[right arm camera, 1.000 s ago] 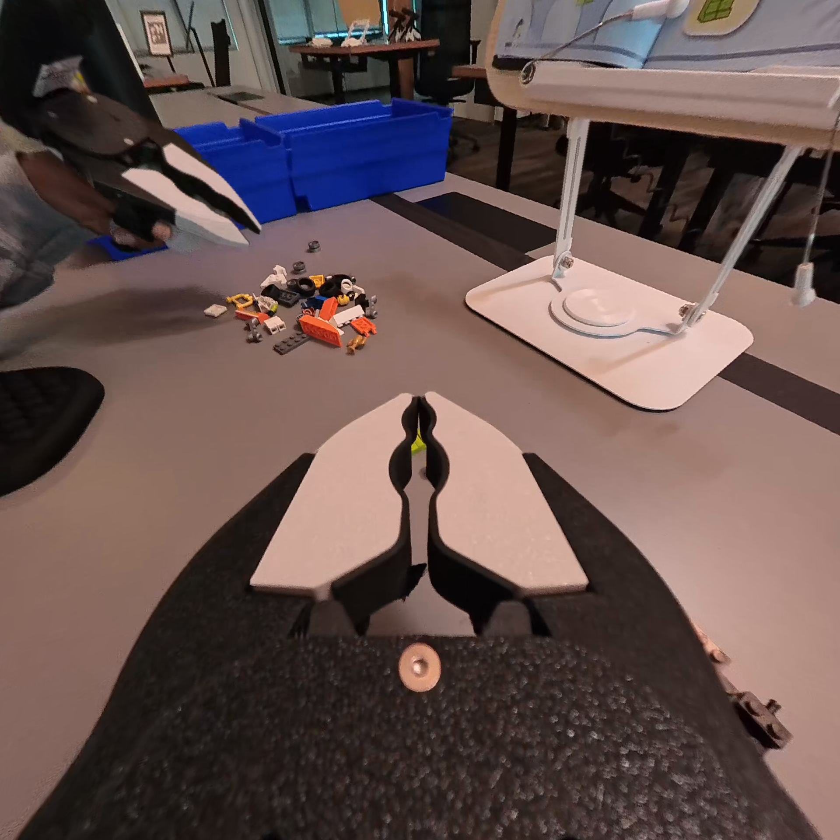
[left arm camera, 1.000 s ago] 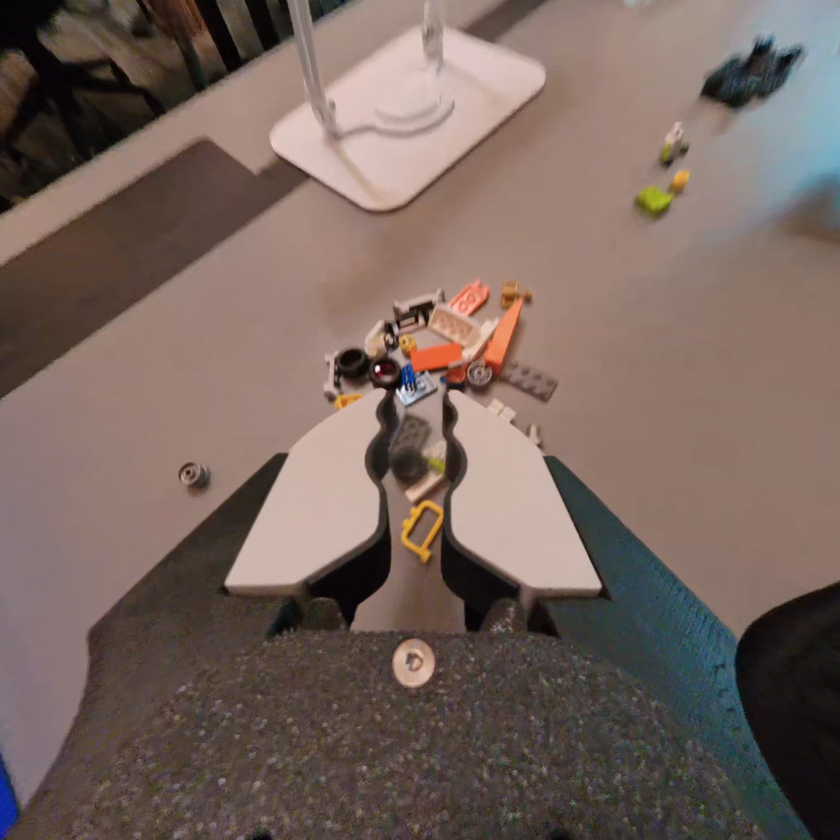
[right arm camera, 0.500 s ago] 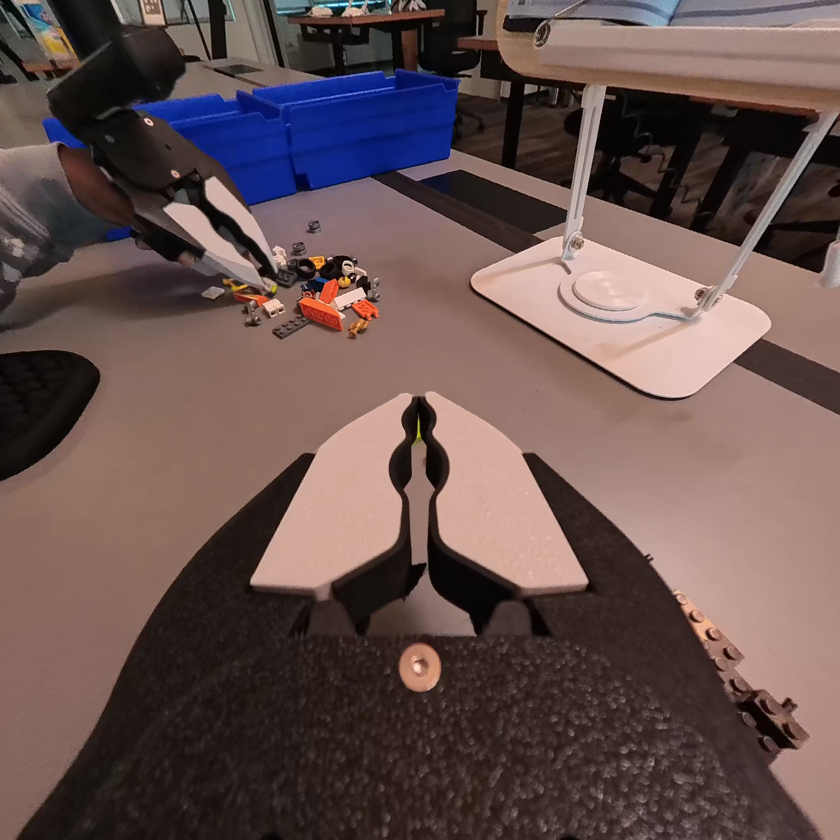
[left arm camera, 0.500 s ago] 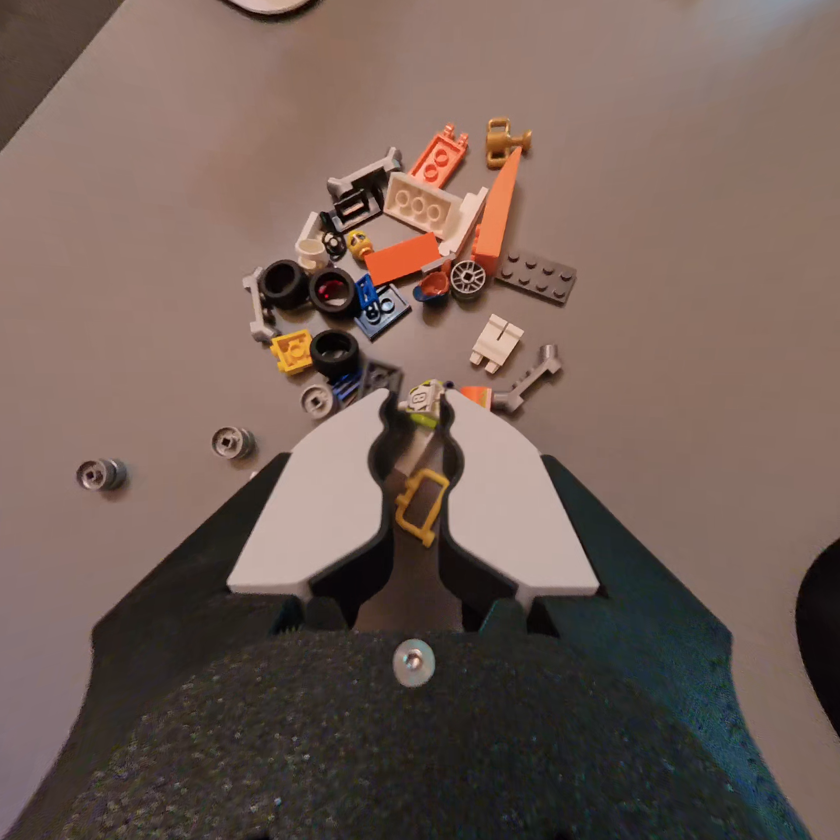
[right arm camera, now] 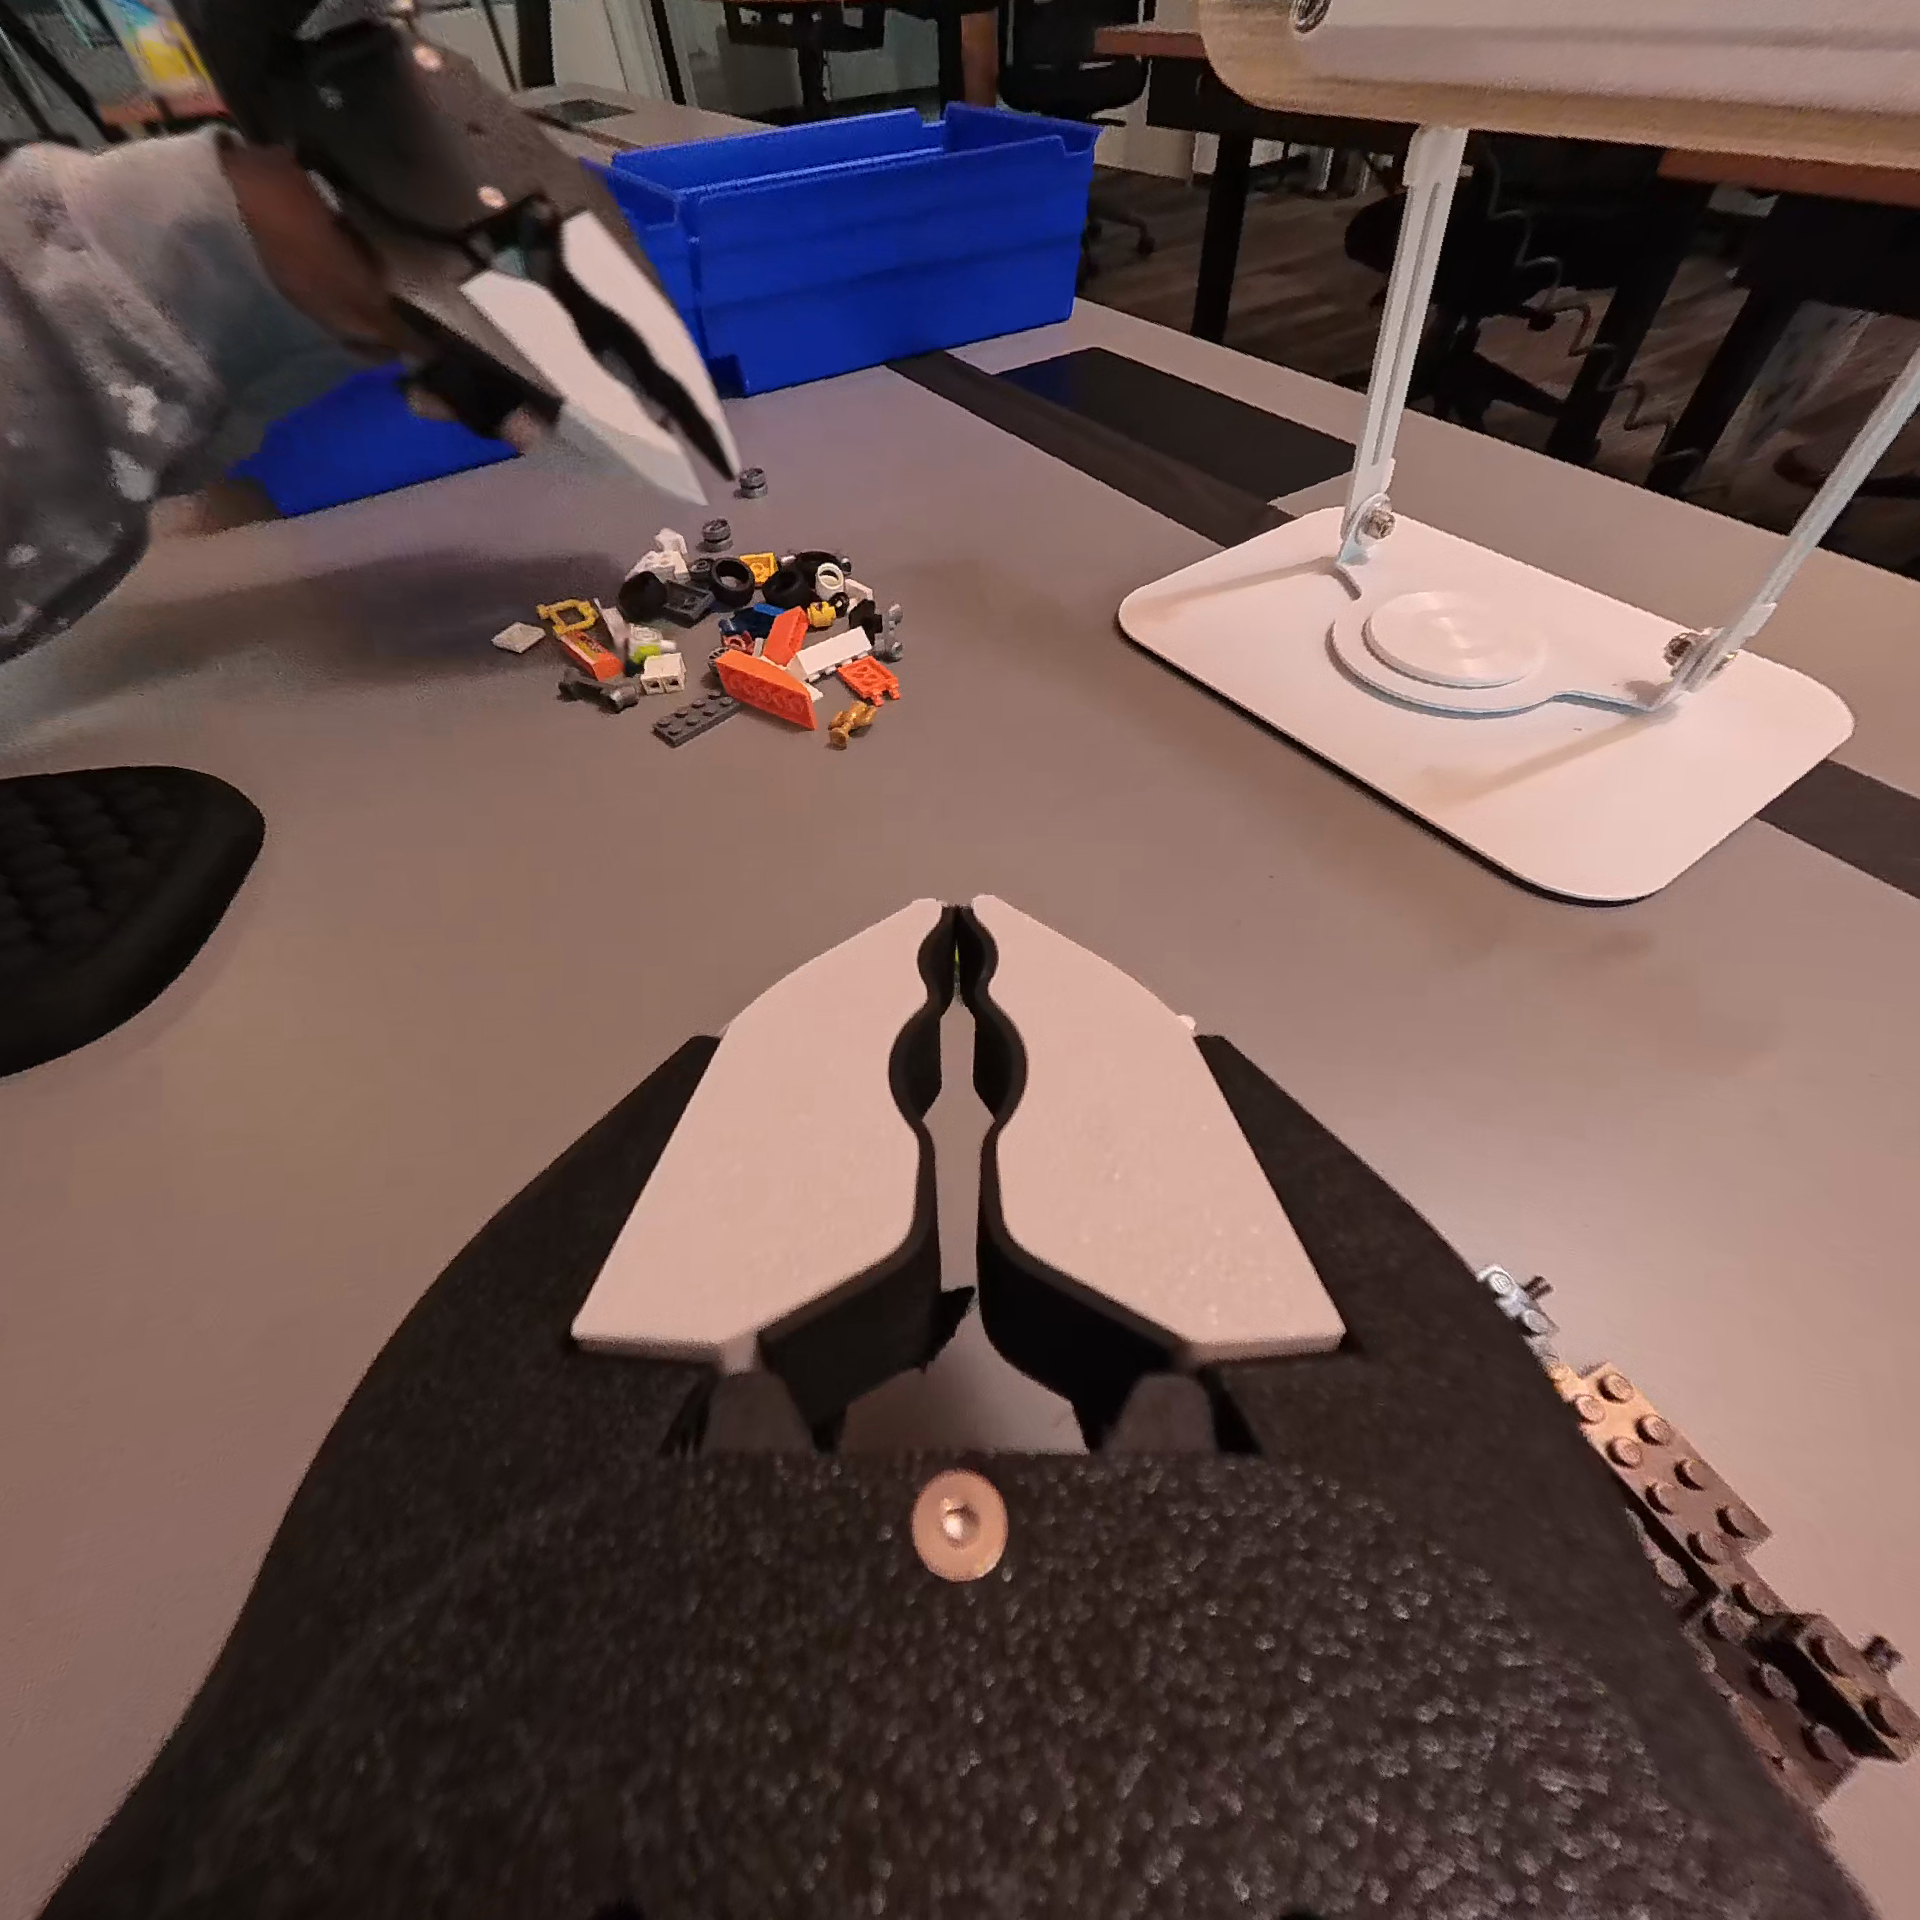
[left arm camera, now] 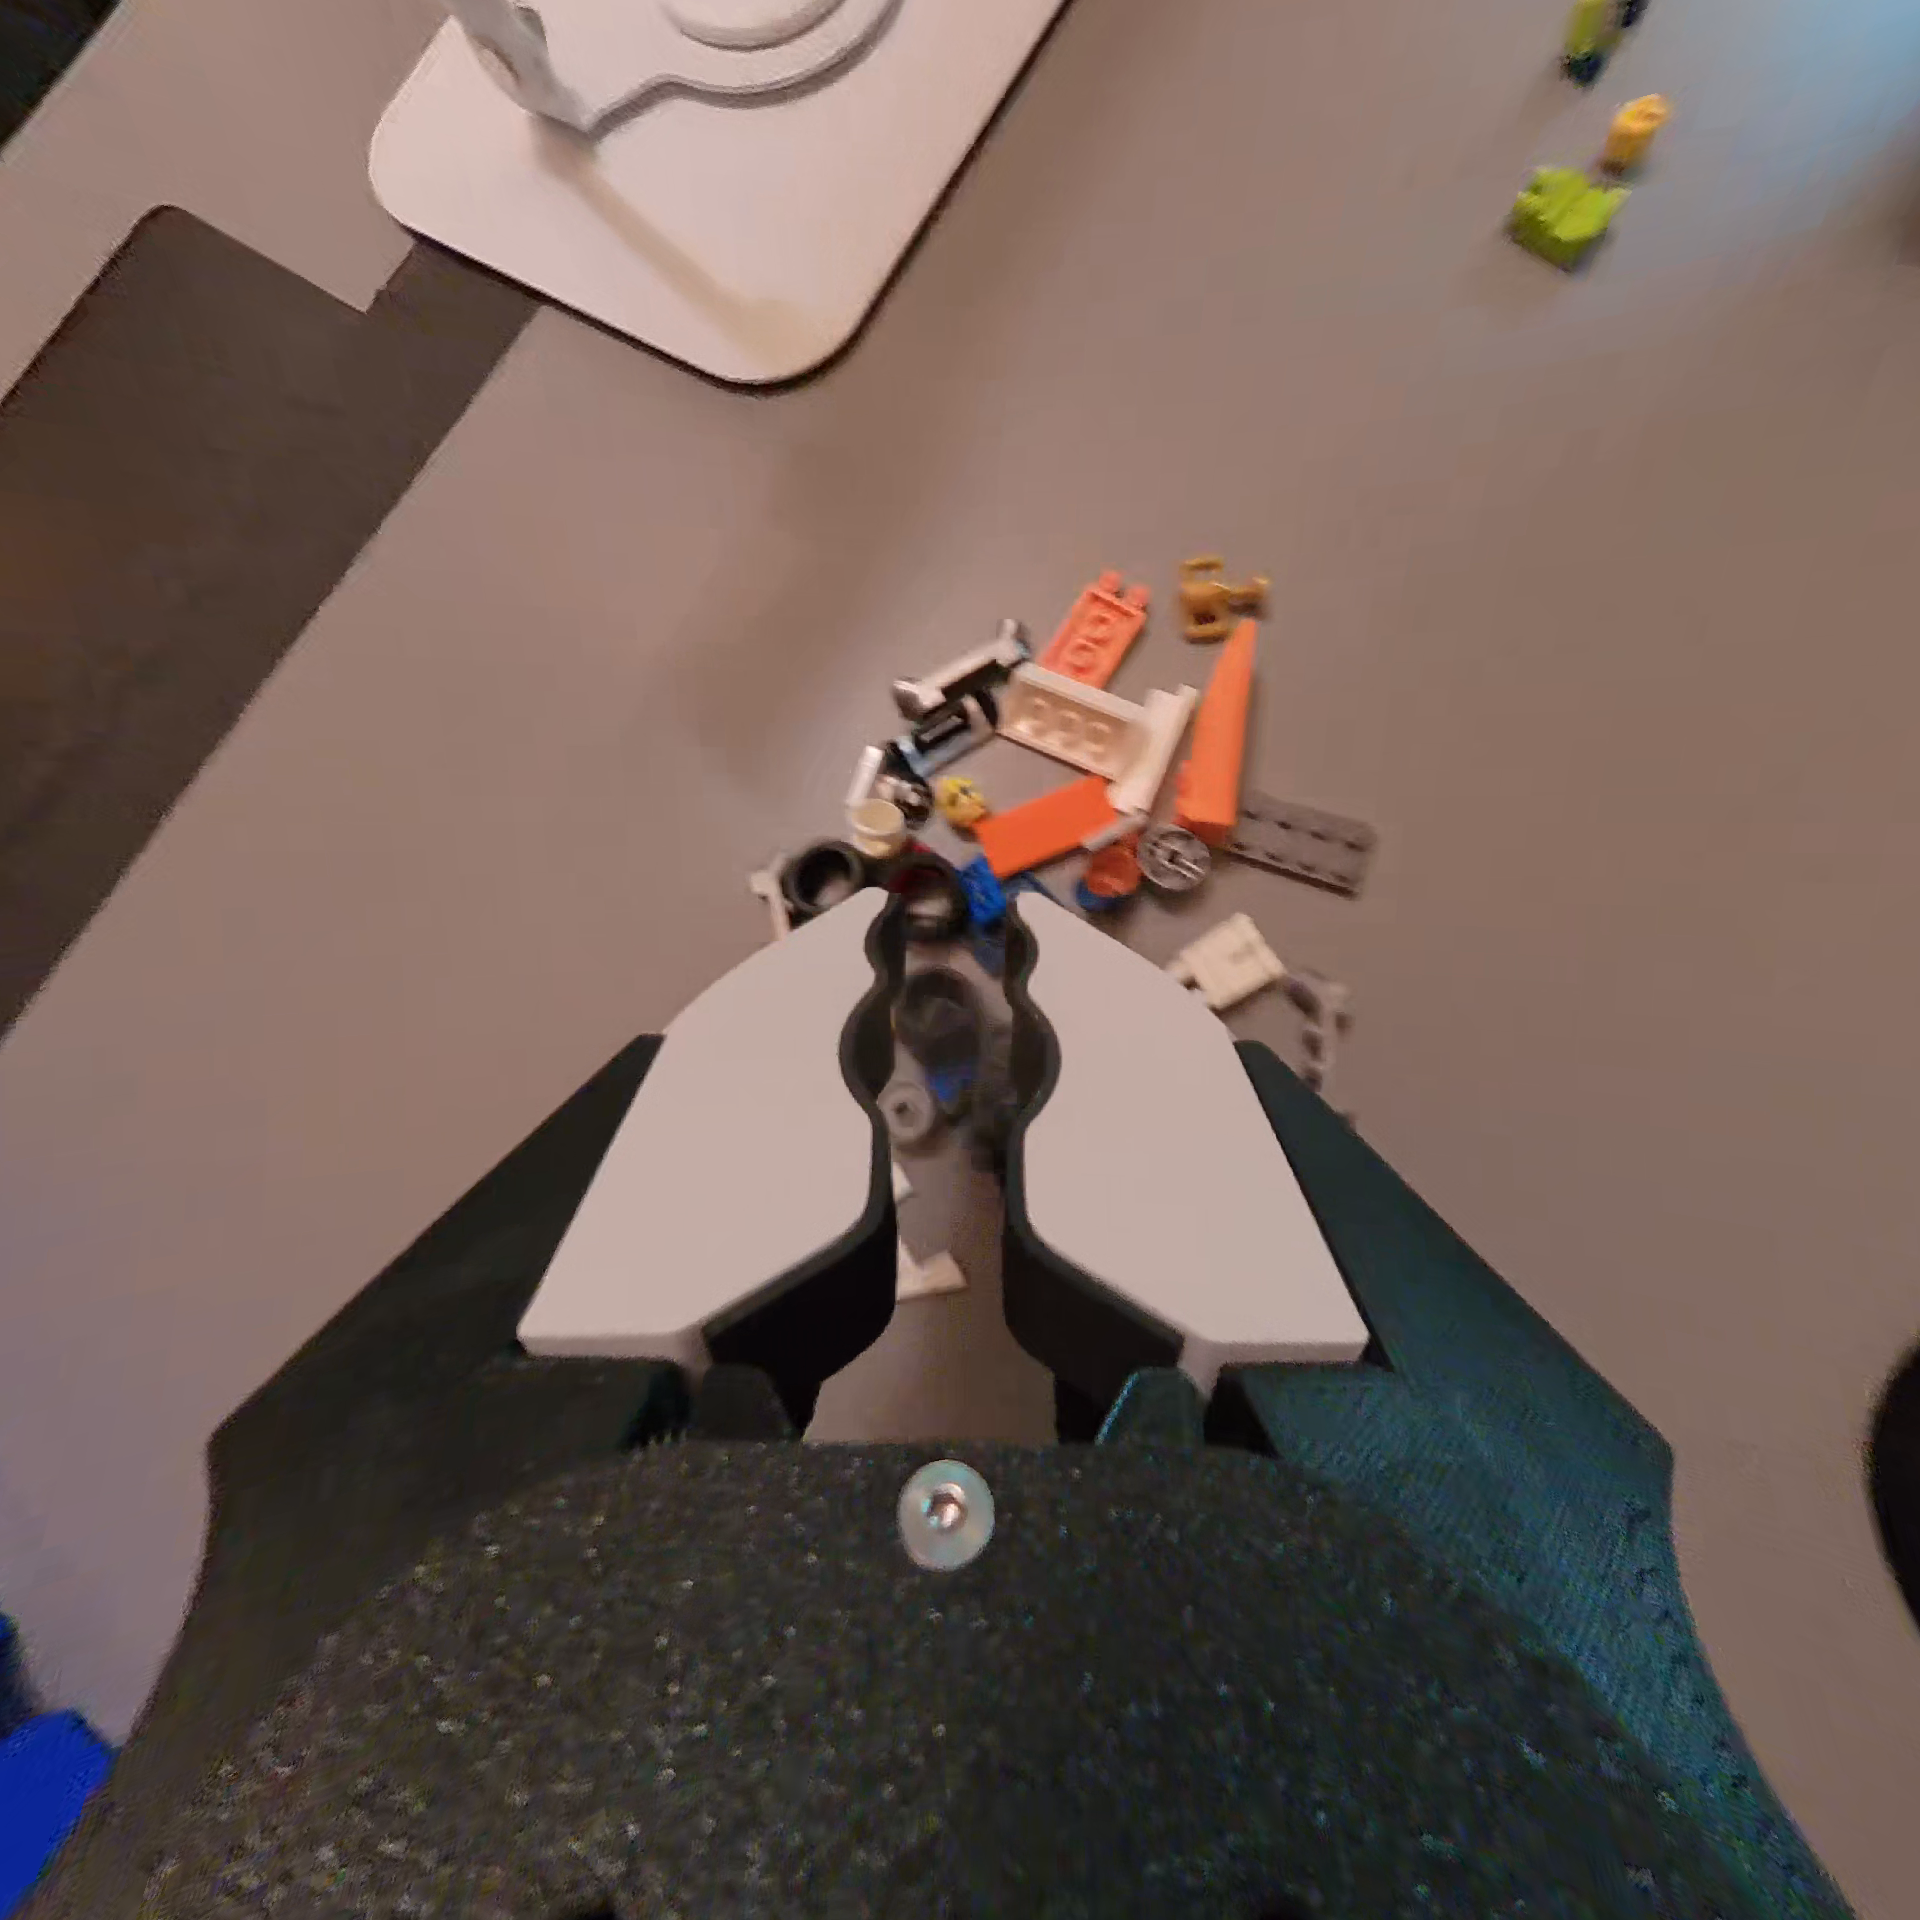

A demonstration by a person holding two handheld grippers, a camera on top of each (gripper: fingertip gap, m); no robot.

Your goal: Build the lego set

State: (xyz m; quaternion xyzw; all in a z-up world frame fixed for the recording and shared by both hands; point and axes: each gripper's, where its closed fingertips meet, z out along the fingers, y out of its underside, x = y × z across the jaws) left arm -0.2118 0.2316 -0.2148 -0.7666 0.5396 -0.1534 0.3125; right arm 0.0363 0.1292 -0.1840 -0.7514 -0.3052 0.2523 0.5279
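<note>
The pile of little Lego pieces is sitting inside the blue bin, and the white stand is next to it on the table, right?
Not quite. The pile of Lego pieces lies loose on the grey table, in front of the blue bin, not inside it. The right wrist view shows this. The white stand is indeed beside the pile on the table.

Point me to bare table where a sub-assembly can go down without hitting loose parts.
Best patch: the grey table between the loose brick pile, the white stand base and the right tool. Also free: between the pile and the black pad. Crowded: the pile itself, with the left tool above it, and the dark build beside the right tool.
</note>
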